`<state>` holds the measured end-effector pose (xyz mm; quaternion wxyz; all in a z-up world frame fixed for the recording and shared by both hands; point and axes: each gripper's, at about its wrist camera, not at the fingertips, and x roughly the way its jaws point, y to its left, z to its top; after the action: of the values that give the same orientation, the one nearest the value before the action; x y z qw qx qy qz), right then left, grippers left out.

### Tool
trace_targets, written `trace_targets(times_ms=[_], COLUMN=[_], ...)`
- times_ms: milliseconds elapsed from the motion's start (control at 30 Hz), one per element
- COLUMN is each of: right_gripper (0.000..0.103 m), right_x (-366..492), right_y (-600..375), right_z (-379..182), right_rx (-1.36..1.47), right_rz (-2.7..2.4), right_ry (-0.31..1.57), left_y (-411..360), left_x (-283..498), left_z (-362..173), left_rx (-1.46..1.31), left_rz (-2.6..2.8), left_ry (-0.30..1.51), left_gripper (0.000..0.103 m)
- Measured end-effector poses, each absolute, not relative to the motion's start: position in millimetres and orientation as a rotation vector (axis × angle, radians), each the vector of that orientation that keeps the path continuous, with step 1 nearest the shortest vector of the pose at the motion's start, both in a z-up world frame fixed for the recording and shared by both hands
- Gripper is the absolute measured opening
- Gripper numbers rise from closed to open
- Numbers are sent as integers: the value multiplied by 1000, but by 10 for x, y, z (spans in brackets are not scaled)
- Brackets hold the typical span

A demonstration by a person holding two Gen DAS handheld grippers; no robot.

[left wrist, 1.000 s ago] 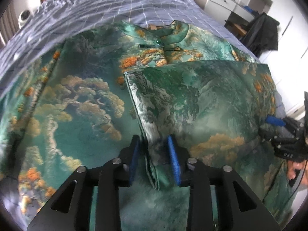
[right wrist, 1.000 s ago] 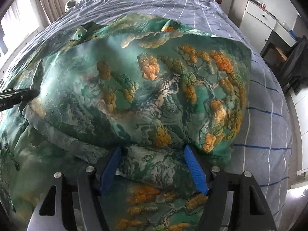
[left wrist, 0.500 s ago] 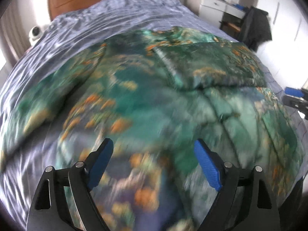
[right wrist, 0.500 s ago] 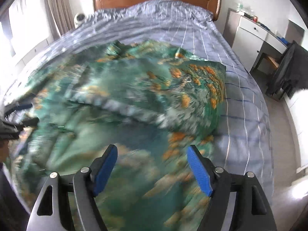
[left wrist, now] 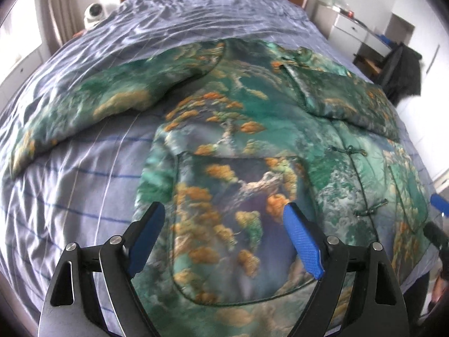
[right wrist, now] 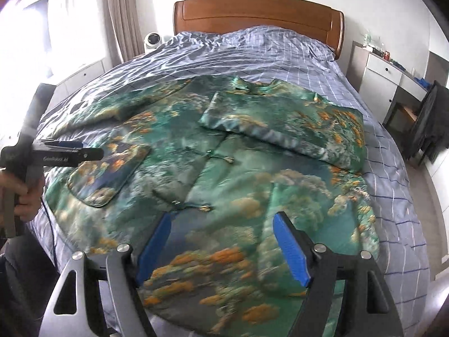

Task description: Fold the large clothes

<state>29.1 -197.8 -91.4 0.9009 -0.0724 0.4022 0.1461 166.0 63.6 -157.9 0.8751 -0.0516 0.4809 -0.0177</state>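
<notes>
Jacket (right wrist: 238, 174) of glossy green padded satin, printed with orange pines and misty mountains, lies face up on the bed (right wrist: 280, 56), its long axis running from the hem near me up to the stand collar (right wrist: 247, 85) that points toward the wooden headboard (right wrist: 258, 14). One sleeve (right wrist: 283, 129) is folded flat across the chest on my right; the other sleeve (left wrist: 84, 118) still stretches out to my left over the blue checked sheet (left wrist: 70, 196). Knotted frog closures (left wrist: 348, 150) run down the front, and a rounded patch pocket (left wrist: 238, 224) sits low on the left panel. My left gripper (left wrist: 221, 238) hovers over that pocket, its jaws having just been opening, now spread wide with nothing between the blue pads. My right gripper (right wrist: 221, 247) hangs above the hem with its jaws likewise parted and empty, after widening a little.
</notes>
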Motion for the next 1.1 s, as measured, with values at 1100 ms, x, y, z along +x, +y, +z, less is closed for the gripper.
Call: trace_targets(times_ms=[1100], right_gripper=[77], right_x=[124], right_y=[-1764], right_z=[-982], right_rx=[-52], right_rz=[334], right_ry=[848], left_y=[2442], left_x=[1680], left_z=[-1952], left_rx=[-757], left_rz=[174], left_ry=[893], left_gripper=[87])
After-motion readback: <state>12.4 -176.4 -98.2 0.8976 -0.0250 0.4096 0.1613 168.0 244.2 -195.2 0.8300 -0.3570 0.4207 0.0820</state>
